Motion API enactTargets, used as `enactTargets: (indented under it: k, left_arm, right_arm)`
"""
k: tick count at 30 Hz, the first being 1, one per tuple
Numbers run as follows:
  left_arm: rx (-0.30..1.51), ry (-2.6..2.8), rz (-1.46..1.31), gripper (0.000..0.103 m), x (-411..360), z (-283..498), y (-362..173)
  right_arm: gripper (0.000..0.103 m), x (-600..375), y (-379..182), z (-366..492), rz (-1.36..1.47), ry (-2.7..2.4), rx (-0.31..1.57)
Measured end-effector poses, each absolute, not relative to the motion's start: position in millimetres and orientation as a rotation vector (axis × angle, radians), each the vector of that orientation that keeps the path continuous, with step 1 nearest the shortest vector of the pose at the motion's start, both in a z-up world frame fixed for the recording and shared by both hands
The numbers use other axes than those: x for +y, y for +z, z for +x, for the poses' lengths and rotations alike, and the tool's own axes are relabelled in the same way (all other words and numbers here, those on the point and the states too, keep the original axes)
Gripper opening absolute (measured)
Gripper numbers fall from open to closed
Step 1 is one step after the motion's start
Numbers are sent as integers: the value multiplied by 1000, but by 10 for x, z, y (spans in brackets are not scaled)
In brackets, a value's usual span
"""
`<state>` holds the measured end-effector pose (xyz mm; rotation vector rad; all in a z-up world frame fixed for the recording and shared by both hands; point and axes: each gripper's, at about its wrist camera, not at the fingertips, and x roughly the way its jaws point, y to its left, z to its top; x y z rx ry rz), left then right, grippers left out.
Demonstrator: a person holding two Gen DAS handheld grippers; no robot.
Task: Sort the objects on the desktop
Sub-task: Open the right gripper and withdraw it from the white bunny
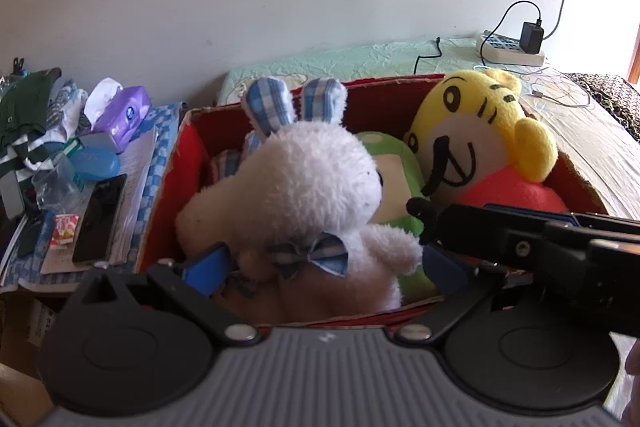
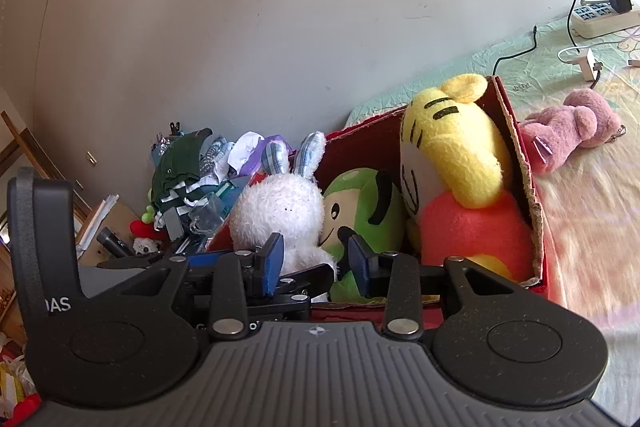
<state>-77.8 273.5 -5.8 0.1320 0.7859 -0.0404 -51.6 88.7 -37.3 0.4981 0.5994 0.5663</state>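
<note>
A white plush rabbit [image 1: 304,179] with blue checked ears stands in the left end of a red cardboard box [image 1: 392,83]. My left gripper [image 1: 322,265] is open wide, one blue pad on each side of the rabbit's lower body. Beside the rabbit lie a green plush [image 1: 396,171] and a yellow tiger plush [image 1: 480,131]. My right gripper [image 2: 316,263] is open over the box's near edge [image 2: 520,147]; the rabbit's [image 2: 276,211] paw and the green plush [image 2: 360,203] sit between its pads. A pink plush [image 2: 568,131] lies on the bed outside the box.
Left of the box, a cluttered side table holds a phone [image 1: 100,219], a purple tissue pack [image 1: 124,111] and folded clothes [image 1: 24,115]. A power strip with a black charger [image 1: 516,47] and cables lies on the bed by the wall.
</note>
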Motion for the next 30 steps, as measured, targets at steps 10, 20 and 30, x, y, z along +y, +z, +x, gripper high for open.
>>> enactTargets:
  k: [10, 20, 30]
  left_arm:
    - [775, 20, 175, 102, 2640, -825, -25]
    - [792, 92, 251, 102, 2446, -907, 113]
    - [776, 190, 195, 102, 2153, -1009, 356]
  right_arm:
    - [38, 757, -418, -566, 546, 558, 594]
    - [39, 556, -450, -535, 618, 626, 612]
    - [43, 215, -234, -466, 619, 783, 593]
